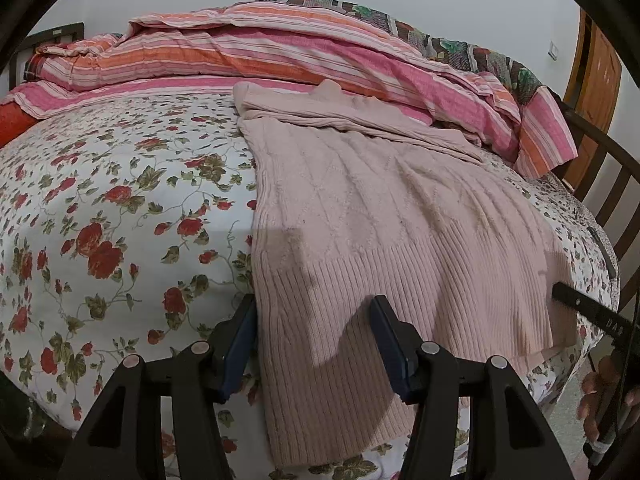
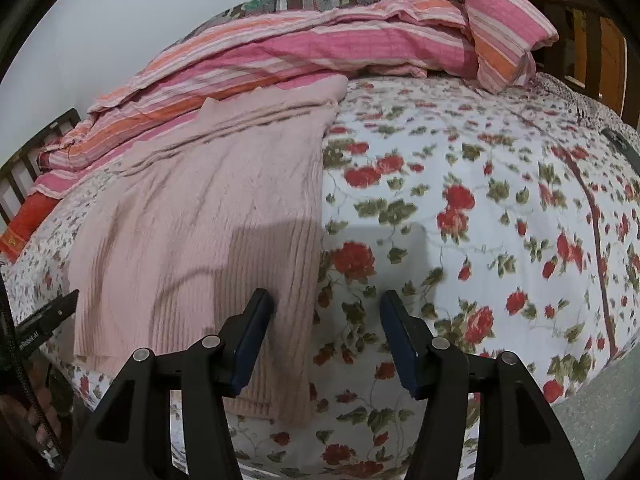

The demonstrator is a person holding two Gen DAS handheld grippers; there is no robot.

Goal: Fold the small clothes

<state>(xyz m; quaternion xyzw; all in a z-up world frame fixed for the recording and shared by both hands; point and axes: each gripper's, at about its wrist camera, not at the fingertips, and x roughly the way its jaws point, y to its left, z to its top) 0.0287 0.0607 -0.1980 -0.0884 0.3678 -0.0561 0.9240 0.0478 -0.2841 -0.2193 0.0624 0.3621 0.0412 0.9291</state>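
A pale pink cable-knit sweater (image 1: pixel 380 216) lies flat on the floral bedsheet (image 1: pixel 100 208), its ribbed hem toward me at the bed's front edge. My left gripper (image 1: pixel 314 304) is open above the hem's left corner, with the knit under the gap and neither pad pressing on it. In the right wrist view the sweater (image 2: pixel 200 208) fills the left half. There my right gripper (image 2: pixel 327 296) is open over the hem's right corner, its left finger above the knit and its right finger above the bare sheet (image 2: pixel 480 240).
A pink and orange striped quilt (image 1: pixel 260 52) is heaped along the far side of the bed. A dark wooden bed rail (image 1: pixel 612 184) and a wooden door (image 1: pixel 596 80) stand at the right. A small dark flat object (image 2: pixel 620 144) lies on the sheet near that rail.
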